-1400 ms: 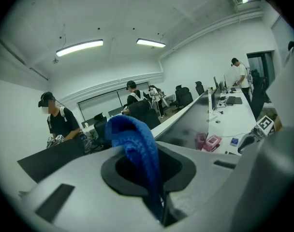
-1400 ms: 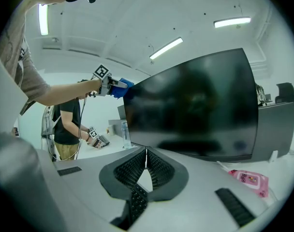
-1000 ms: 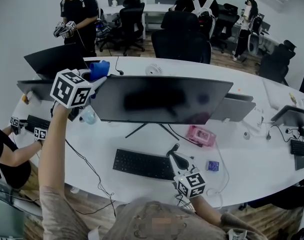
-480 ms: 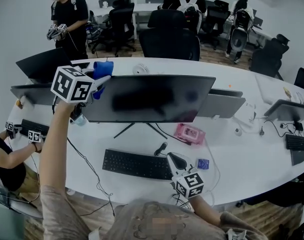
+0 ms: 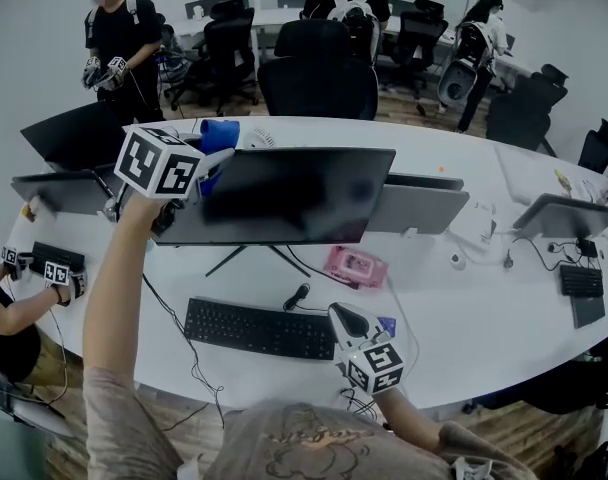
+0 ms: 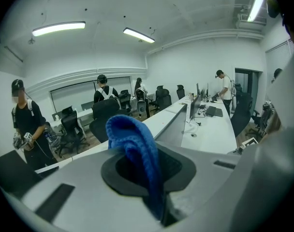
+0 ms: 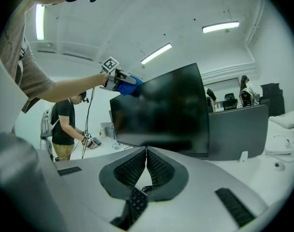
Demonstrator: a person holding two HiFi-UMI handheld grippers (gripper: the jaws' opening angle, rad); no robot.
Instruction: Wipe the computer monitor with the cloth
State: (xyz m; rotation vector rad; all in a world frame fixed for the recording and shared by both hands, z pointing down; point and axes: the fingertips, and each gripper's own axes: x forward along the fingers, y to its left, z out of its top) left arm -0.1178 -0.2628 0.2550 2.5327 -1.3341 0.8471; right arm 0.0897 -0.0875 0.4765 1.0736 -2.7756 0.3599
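The black computer monitor (image 5: 284,193) stands on the white desk, its dark screen toward me; the right gripper view shows it too (image 7: 166,112). My left gripper (image 5: 212,173) is raised at the monitor's top left corner, shut on a blue cloth (image 5: 218,136) that bulges above the jaws (image 6: 137,153). The cloth (image 7: 132,87) touches the screen's upper left edge. My right gripper (image 5: 342,318) rests low near the keyboard (image 5: 259,328), shut with nothing held (image 7: 146,166).
A pink packet (image 5: 356,266) lies beside the monitor's stand. More monitors (image 5: 419,208) and laptops crowd the white desk (image 5: 464,308). A person (image 5: 114,43) stands at the back left; others stand by office chairs (image 5: 319,73). Another person's arm (image 5: 24,308) reaches in at the left.
The view has shifted, so the monitor sits further left and higher. My left gripper with the cloth has moved slightly right along the monitor's top left corner. The right gripper stays low.
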